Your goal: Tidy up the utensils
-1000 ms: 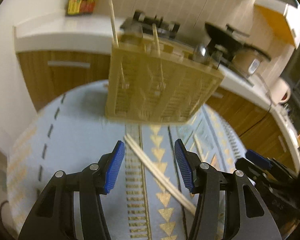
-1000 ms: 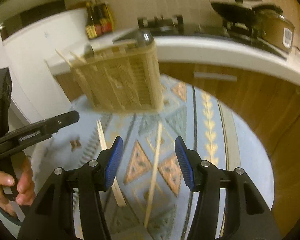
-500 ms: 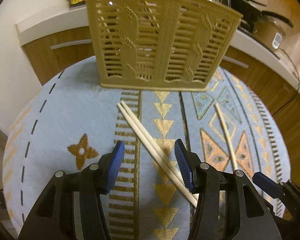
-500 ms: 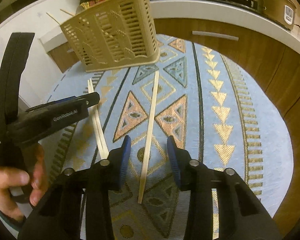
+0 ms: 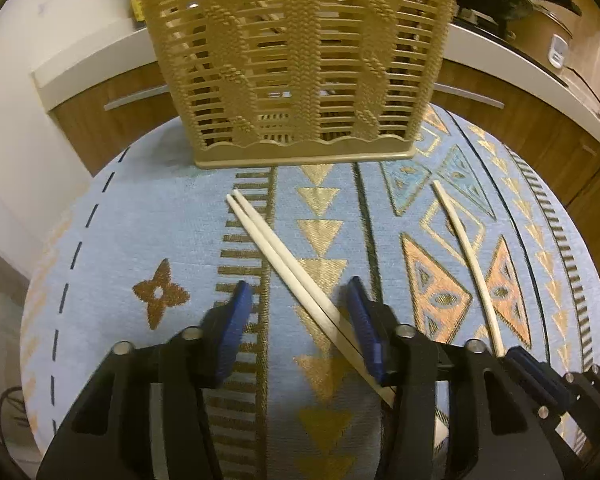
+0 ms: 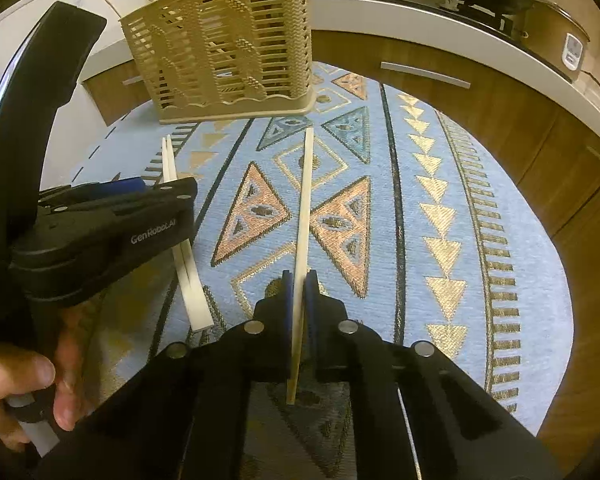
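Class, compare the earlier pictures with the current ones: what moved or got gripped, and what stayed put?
Both hand-held grippers came down toward the cloth. The right hand-held gripper closed onto the single chopstick. The left hand-held gripper has narrowed around the chopstick pair, not yet pinching. The utensil basket stayed.

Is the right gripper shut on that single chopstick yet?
Shut on it. The right gripper has just closed; its blue pads press both sides of the single chopstick, which lies on the patterned cloth.

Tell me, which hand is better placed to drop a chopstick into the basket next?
Right. Its gripper is already shut on the single chopstick; the left gripper only straddles the chopstick pair, unclamped.
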### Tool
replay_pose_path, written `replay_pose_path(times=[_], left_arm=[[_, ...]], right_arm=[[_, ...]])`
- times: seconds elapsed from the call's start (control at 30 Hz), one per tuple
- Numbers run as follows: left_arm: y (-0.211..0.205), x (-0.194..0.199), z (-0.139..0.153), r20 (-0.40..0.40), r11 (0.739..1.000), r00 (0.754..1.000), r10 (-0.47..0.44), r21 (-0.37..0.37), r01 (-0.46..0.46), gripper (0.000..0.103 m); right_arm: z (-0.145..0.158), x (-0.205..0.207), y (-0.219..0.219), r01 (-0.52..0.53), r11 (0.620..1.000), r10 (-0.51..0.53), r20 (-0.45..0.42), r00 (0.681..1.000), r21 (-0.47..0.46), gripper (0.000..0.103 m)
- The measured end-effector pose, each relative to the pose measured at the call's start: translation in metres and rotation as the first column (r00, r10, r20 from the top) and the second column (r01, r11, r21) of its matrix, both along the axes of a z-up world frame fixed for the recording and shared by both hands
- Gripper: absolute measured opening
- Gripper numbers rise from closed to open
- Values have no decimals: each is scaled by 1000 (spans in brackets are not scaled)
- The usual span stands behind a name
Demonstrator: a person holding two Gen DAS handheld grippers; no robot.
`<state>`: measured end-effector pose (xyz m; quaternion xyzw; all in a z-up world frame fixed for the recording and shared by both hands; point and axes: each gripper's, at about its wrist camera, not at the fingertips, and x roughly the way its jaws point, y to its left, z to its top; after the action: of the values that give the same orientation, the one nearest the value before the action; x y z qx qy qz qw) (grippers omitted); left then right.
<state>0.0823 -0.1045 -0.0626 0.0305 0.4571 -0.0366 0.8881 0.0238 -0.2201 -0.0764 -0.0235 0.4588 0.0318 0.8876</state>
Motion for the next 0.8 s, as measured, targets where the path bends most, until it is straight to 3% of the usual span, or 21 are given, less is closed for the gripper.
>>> replay_pose_path(times=[0.03, 0.07, 0.3, 0.43, 0.5, 0.67, 0.8], left_arm=[[-1, -2, 2, 1, 1000, 1000, -12, 6, 12, 33], [-2, -4, 3, 1, 1000, 1000, -25, 12, 25, 22], [7, -18, 5, -7, 986, 987, -163, 21, 163, 13], [23, -30, 8, -21, 959, 959, -284, -17, 283, 10], [29, -36, 10, -26, 946, 946, -323, -7, 323, 4], [46, -49, 15, -68, 920, 918, -390, -58, 387, 4], [56, -49, 14, -79, 914, 915, -396, -123, 385, 8]], right_arm=[[0, -1, 0, 2, 1000, -2, 0, 1000, 3, 5], [0, -1, -1, 2, 1000, -2, -1, 1000, 8, 5], [3, -6, -4, 7, 999, -7, -9, 1000, 35, 5], [7, -10, -9, 14, 998, -13, -17, 1000, 66, 5], [10, -12, -12, 16, 996, -13, -29, 999, 88, 5], [7, -16, -12, 5, 992, 4, -78, 997, 123, 5], [3, -16, -12, -24, 983, 41, -88, 995, 185, 6]])
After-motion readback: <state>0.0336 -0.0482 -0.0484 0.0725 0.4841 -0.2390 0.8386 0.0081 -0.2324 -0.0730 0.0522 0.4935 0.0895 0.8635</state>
